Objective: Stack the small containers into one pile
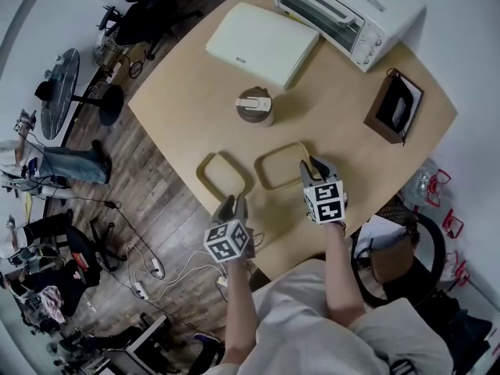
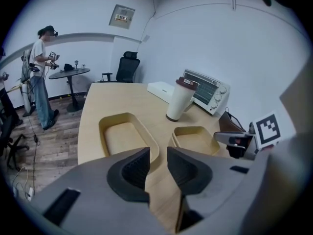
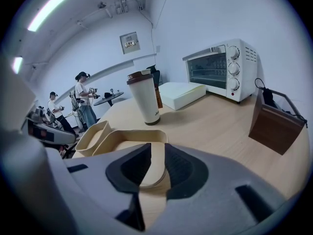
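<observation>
Two beige oblong containers lie side by side on the wooden table. The left container sits empty and free. My left gripper hovers just short of its near corner, jaws open, only table showing between the pads. The right container has its near right end between the jaws of my right gripper, which is shut on that wall. It rests flat on the table. The left container also shows beyond it.
A white and brown tumbler stands just behind the containers. Farther back are a flat white box and a white toaster oven; a brown box stands at the right. The table's front edge runs under my hands.
</observation>
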A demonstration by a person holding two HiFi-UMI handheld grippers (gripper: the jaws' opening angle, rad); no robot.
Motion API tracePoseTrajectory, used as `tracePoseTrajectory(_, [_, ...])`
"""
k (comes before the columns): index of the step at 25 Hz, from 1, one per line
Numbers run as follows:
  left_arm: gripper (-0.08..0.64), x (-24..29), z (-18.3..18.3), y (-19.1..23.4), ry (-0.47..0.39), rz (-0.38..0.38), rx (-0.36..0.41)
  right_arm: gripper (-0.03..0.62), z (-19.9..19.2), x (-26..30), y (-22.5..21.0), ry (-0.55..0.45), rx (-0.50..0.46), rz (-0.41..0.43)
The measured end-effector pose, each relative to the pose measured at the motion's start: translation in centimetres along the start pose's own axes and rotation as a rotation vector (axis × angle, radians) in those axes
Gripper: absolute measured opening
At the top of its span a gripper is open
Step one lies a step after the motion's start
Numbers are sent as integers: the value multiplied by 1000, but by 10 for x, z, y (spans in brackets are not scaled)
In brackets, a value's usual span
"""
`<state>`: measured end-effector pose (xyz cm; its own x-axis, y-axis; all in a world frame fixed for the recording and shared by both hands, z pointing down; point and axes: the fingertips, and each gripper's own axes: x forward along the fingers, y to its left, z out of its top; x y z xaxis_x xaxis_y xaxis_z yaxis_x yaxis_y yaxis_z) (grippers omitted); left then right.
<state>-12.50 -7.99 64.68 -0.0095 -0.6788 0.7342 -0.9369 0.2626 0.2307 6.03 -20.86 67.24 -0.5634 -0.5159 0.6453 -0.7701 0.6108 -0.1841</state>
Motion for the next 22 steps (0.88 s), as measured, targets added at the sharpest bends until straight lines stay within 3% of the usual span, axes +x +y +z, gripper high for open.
tracePoseTrajectory(3, [104, -7, -7, 17, -1, 20, -15, 87, 8, 0, 13, -21, -8, 13])
tracePoseTrajectory(9, [104, -6, -4, 41, -2, 3, -21, 86, 9, 11, 78, 3, -53, 122])
tracePoseTrajectory(12, [104, -4, 10, 57, -8, -33, 17, 86, 5, 15, 99, 9, 2, 114])
tracePoseTrajectory(17, [104, 4, 35, 82, -24, -107, 92, 84, 1, 6, 123, -17, 171, 104])
tracePoseTrajectory(22, [104, 24, 60, 107, -37, -187, 187, 83, -9, 6, 161, 24, 149, 111])
